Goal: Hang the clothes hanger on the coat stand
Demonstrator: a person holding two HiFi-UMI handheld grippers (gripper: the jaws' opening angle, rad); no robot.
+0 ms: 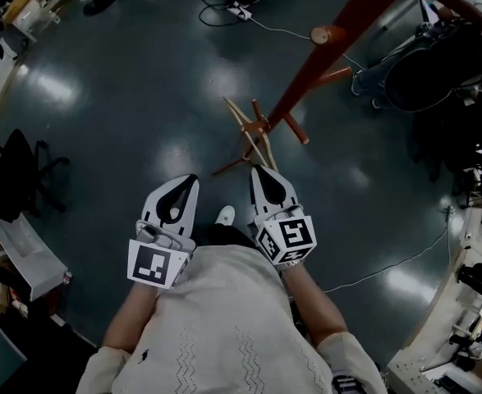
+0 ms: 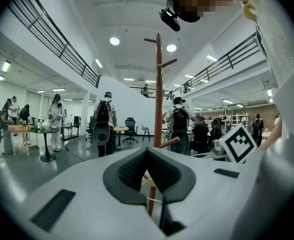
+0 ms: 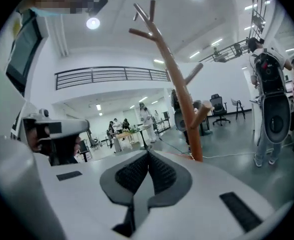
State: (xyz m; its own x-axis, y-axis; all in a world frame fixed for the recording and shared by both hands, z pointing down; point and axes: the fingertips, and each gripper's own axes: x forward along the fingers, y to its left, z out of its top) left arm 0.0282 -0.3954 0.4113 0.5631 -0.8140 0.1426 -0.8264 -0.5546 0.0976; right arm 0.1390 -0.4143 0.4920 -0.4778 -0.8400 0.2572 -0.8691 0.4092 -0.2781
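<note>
Item: wooden clothes hanger (image 1: 239, 120), pale, located low on the red-brown coat stand (image 1: 347, 35), against the pole. Whether its hook sat fully over a peg (image 1: 332, 75) could not be told. Left gripper (image 1: 187, 183): jaws clenched tip to tip, nothing between them, well apart from the hanger. Right gripper (image 1: 261, 175): likewise closed on nothing, its tip close to the hanger's near end, with no contact apparent. Step, as judged: hanging apparently done, grippers held clear for a check. Handling note: back both grippers straight away from the stand, avoid brushing the pegs, and confirm the hanger sits steady. Views compared: only the head view showed both grippers together with the hanger. The left gripper view showed a slip of hanger (image 2: 148, 182) beside the pole, seen beyond its closed tips, plus people (image 2: 105, 119) wearing backpacks. The right gripper view showed the coat stand (image 3: 186, 109) up to its forked top, and no hanger.
</note>
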